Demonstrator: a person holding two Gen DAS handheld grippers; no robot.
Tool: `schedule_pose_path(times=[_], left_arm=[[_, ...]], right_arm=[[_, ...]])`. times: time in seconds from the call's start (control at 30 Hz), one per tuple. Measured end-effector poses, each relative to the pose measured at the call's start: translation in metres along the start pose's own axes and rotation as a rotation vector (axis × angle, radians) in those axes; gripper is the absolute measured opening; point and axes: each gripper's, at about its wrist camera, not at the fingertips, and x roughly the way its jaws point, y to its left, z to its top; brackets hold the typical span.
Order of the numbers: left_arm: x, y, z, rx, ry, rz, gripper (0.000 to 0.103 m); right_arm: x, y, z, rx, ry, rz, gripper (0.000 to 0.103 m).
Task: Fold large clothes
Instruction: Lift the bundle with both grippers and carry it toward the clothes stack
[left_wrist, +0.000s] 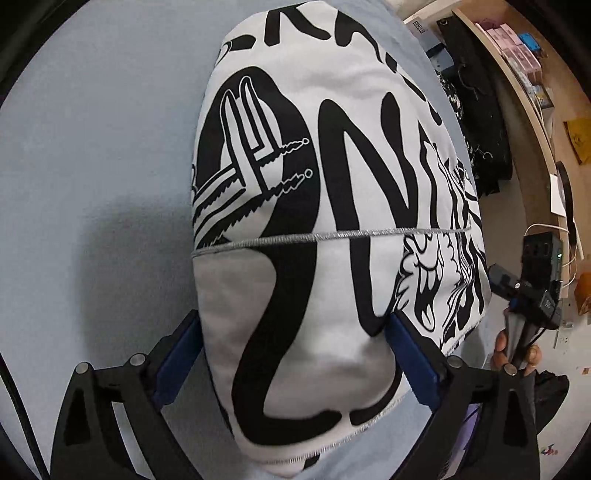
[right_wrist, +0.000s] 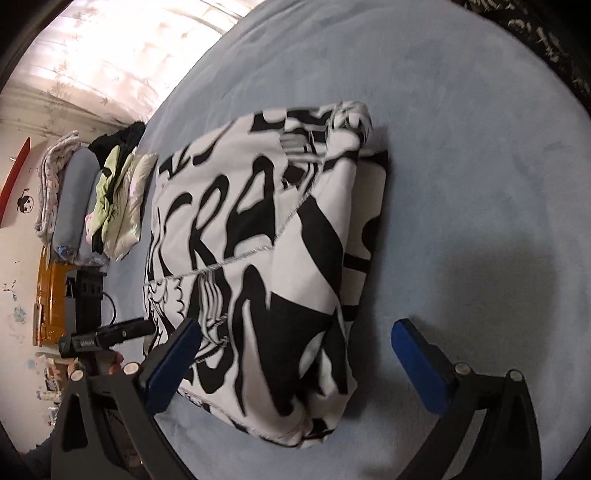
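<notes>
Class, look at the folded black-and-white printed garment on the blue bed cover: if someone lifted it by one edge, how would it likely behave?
The garment would probably droop and unfold; its rounded, puffy layers look like soft cloth. It seems thick, so likely fairly heavy for clothing. On the fuzzy blue cover it would probably drag, not slide.

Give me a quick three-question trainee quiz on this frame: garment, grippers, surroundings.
1. True or false: the black-and-white printed garment lies spread out flat in a single layer on the blue bed cover.
2. How do the left gripper's jaws stand relative to the garment?
3. Multiple choice: in the right wrist view, the right gripper is A) shut on the garment, B) open, C) out of view.

Key: 1 false, it is folded into a bundle. 2 wide open, straddling the bundle's near end. 3 B.
</notes>
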Motion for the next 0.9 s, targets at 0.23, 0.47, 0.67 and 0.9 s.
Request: schedule_pose_path(times=[0.23, 0.47, 0.67, 0.9], left_arm=[[0.016, -0.002, 0.009, 0.012, -0.022, -0.021, 0.103], [0.029, -0.002, 0.018, 0.026, -0.031, -0.037, 0.103], [0.042, -0.013, 0.028, 0.036, -0.044, -0.050, 0.103], [0.048, -0.019, 0.031, 0.039, -0.050, -0.045, 0.103]], right_arm=[[0.023, -0.012, 0.009, 0.006, 0.023, 0.088, 0.103], [0.047, -0.007, 0.019, -0.065, 0.054, 0.136, 0.103], [0.058, 0.002, 0.028, -0.096, 0.007, 0.190, 0.103], [0.062, 0.015, 0.029, -0.104, -0.037, 0.179, 0.097]])
